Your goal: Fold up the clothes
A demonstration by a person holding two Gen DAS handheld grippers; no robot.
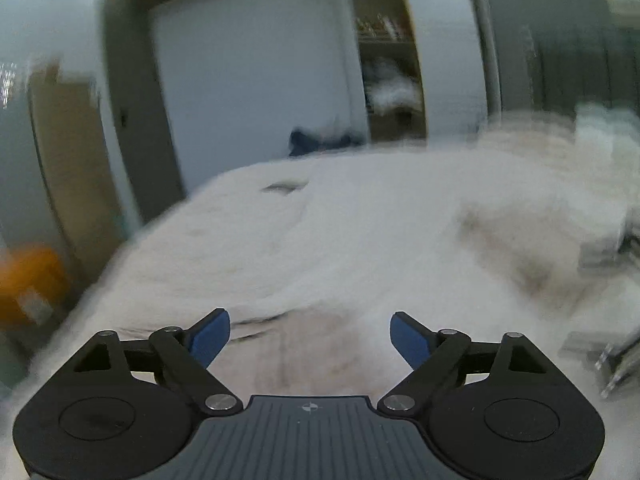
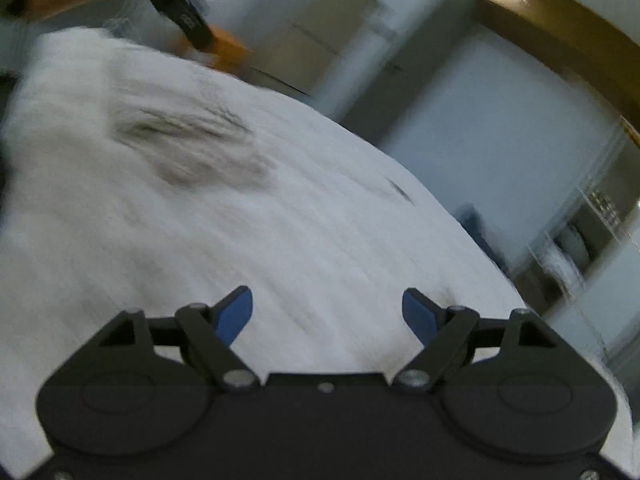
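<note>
Both views are smeared by blur, and no brand, label or writing can be read. The left gripper (image 1: 310, 334) hangs with its blue pads spread wide and empty above the white garment (image 1: 360, 232) lying on the bed. The right gripper (image 2: 327, 314) is likewise wide and empty over that cloth (image 2: 224, 216).
</note>
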